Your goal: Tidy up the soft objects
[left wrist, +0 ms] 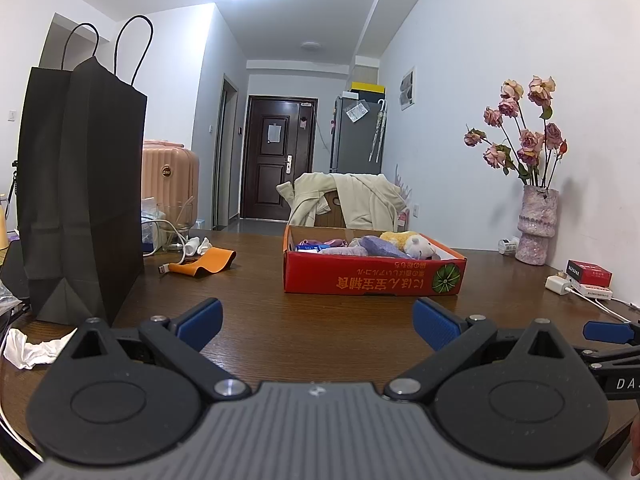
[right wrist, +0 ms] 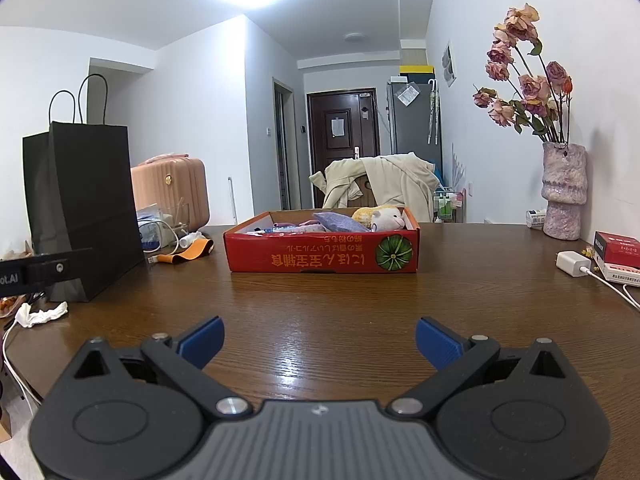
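Soft toys (right wrist: 384,216) and cloth bits lie in the red box (right wrist: 320,256) in the middle of the table (right wrist: 320,320). I hold my left gripper (left wrist: 318,322) and right gripper (right wrist: 320,340) wide apart with nothing in them, back from the box. I think most is done, but the orange band (left wrist: 204,262) beside the black bag (left wrist: 80,184) is not put away yet

A dark brown wood-grain worktop (right wrist: 320,320) carries a shallow red cardboard box with a green pumpkin print (right wrist: 322,254) near its middle. To the left stand a tall black paper carrier bag with cord handles (right wrist: 80,208) and, beside its base, a crumpled white tissue (right wrist: 40,314). Between bag and box lies an orange strap (left wrist: 206,262) beside a white cable. At the right edge sit a mottled pink ceramic vase of dried roses (right wrist: 562,196), a white charger plug (right wrist: 573,263) and a small red carton (right wrist: 618,249).
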The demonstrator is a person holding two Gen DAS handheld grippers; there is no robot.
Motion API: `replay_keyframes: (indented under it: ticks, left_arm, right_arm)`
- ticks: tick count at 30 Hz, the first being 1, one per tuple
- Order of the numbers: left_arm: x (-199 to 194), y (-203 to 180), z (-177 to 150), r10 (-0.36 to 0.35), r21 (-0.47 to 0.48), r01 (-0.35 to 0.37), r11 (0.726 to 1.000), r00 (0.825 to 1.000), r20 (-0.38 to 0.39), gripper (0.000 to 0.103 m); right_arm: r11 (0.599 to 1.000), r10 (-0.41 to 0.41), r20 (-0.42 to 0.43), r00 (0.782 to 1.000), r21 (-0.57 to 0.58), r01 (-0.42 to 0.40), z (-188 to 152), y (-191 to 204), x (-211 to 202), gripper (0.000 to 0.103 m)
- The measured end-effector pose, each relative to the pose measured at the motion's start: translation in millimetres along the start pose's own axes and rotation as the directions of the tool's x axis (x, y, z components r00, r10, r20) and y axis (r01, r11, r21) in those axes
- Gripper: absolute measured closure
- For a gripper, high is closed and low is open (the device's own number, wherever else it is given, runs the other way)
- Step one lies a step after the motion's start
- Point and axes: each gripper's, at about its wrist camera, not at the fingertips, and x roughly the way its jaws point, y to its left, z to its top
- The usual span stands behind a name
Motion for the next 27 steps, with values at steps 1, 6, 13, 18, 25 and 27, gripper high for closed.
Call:
replay_keyframes:
  ticks: [1,6,13,18,25,27]
  left_arm:
    - [0.0,-0.1,0.0,0.001,0.0,-0.001,1.0,1.0,0.0,0.0]
    - [-0.4,-0.3,-0.3,0.0,0.0,0.0,1.0,1.0,0.002,0.0]
    - [-0.4,-1.5,-0.6,-0.017,0.01,0.017,1.0,1.0,0.003,0.0]
    - [-1.5,-1.1,-0.7,-0.013,0.011,0.013,1.0,1.0,0.013,0.0]
    - [-2.2,-0.2,-1.3,-0.015,0.011,0.014,1.0,1.0,0.022,0.0]
    - [-2.8,0.0,-2.2,-0.005,0.013,0.005,1.0,1.0,0.03,0.0]
  right_arm:
    - [1.0,0.0,0.0,1.0,0.0,0.0,-0.2,-0.1,-0.2,0.001]
    - [1.0,-0.004,0.001,1.0,0.005,0.004,-0.4,-1.8,-0.8,0.001]
    - [1.0,-0.002,0.009,1.0,0.002,0.002,-0.9,-0.2,-2.2,0.001]
    - [1.0,-0.002,0.008,1.0,0.001,0.002,-1.1,-0.1,-2.2,0.001]
    - [1.0,-0.002,0.006,1.0,-0.001,0.002,-1.7,0.8,-1.2,0.0]
    - [1.0,-0.002,0.009,1.0,-0.001,0.002,-2.4,0.8,-1.1,0.001]
